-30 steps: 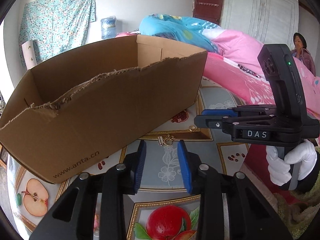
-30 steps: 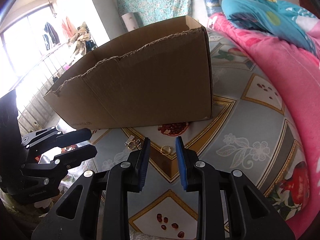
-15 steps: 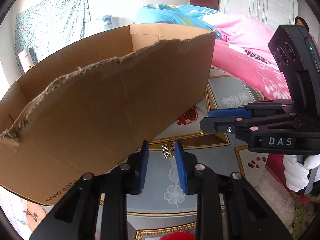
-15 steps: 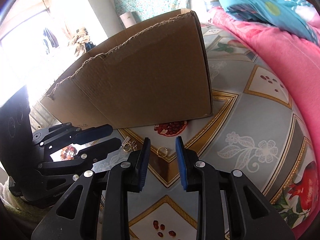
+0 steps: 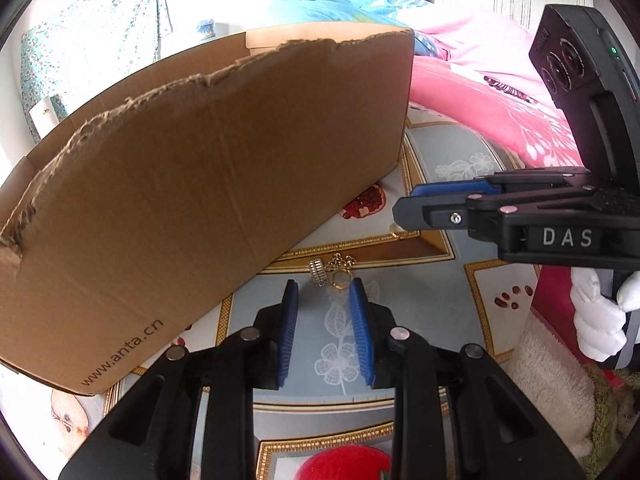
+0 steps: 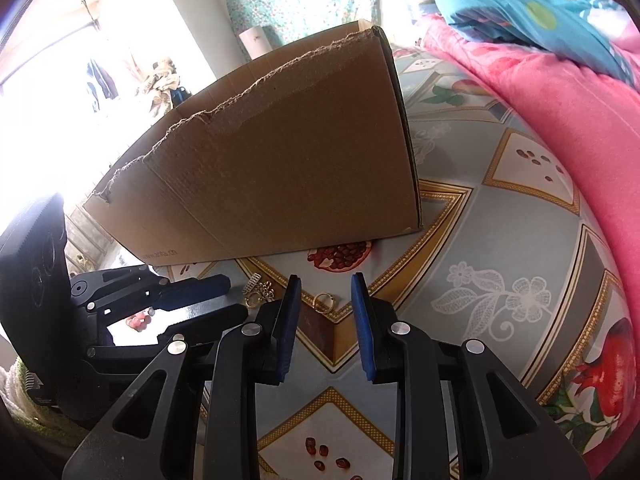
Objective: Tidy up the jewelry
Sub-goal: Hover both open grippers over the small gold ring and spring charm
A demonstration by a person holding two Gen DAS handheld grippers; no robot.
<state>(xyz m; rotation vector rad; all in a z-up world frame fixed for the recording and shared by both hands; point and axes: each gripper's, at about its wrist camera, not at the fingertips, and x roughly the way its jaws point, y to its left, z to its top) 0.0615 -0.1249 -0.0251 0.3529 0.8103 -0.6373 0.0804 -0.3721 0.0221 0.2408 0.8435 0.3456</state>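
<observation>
Fruit-print tablecloth (image 6: 500, 216) under torn cardboard box (image 5: 224, 184) (contents hidden), both hand-held grippers narrow, empty.

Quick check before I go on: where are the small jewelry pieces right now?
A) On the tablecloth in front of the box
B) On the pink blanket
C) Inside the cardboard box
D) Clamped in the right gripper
A: the gold ring and the small cluster of pieces lie on the tablecloth in front of the cardboard box, ahead of both grippers' open jaws.
</observation>
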